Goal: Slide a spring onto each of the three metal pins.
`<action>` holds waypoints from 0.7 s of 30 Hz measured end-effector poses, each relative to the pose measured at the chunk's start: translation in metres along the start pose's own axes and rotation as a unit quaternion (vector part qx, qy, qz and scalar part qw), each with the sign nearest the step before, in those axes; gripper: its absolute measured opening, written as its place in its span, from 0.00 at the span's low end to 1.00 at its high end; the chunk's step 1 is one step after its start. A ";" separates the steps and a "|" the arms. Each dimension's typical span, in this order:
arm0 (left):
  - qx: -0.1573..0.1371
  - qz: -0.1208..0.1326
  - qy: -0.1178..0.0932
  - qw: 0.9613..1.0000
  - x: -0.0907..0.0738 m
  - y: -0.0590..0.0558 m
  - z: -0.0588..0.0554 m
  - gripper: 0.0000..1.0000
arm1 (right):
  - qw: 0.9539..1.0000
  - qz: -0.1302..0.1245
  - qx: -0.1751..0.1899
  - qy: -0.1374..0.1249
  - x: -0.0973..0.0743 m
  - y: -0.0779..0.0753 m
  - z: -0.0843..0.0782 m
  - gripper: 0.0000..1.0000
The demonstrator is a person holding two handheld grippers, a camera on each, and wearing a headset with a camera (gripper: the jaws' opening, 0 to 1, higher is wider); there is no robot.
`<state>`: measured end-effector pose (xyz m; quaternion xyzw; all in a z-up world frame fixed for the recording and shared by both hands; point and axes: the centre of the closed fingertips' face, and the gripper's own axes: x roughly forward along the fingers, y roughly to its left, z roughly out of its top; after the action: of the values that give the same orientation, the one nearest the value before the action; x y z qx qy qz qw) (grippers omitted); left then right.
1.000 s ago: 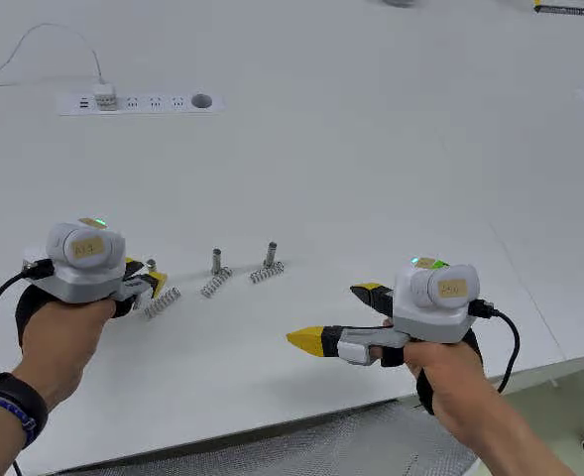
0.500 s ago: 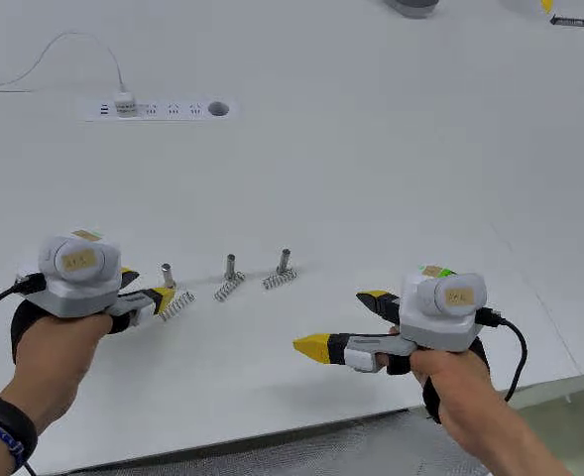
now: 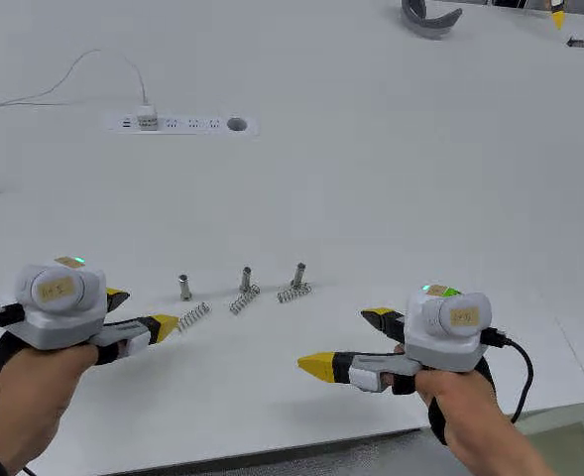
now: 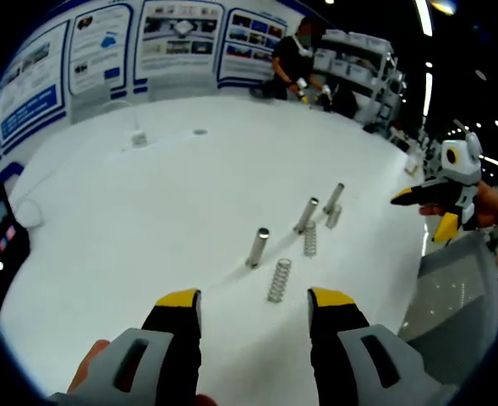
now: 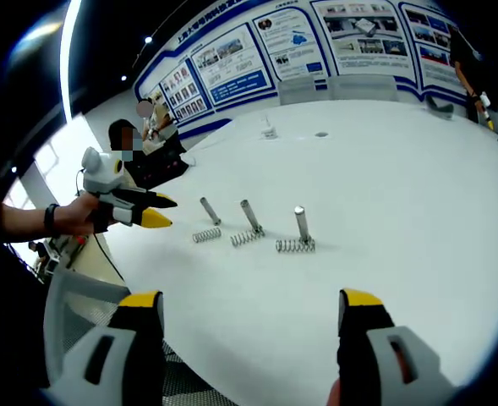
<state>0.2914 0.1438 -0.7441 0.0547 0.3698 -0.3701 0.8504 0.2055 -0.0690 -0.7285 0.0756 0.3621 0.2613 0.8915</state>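
Retreat is the change: your left tool (image 3: 140, 308), which a second ago sat right over the leftmost spring (image 3: 194, 315), now hangs just short of it with jaws apart and empty. I judge that the pick has not happened, and none of the three pins is loaded. Your right tool (image 3: 348, 339) waits well off to the right, also spread wide and holding nothing. Each spring is a small bright wire coil lying on its side on the smooth white surface (image 3: 371, 198), just beside the foot of a short, plain metal pin standing upright, like the leftmost pin (image 3: 184, 288).
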 end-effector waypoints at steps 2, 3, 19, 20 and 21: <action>-0.002 0.001 0.000 1.000 -0.004 0.001 -0.003 0.53 | 1.000 0.001 -0.001 0.001 0.002 0.001 0.000 0.87; -0.004 0.000 -0.001 1.000 -0.006 0.001 -0.004 0.54 | 1.000 0.002 -0.002 0.001 0.002 0.002 0.000 0.87; -0.025 -0.009 -0.006 1.000 -0.029 0.001 -0.022 0.63 | 1.000 0.011 -0.011 0.010 0.012 0.010 0.000 0.87; -0.025 -0.011 -0.005 1.000 -0.030 0.001 -0.023 0.63 | 1.000 0.012 -0.012 0.010 0.012 0.010 0.000 0.87; -0.025 -0.012 -0.005 1.000 -0.031 0.001 -0.024 0.63 | 1.000 0.012 -0.012 0.011 0.013 0.011 0.000 0.87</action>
<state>0.2636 0.1713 -0.7411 0.0267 0.3753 -0.3715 0.8488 0.2086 -0.0527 -0.7326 0.0662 0.3678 0.2776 0.8850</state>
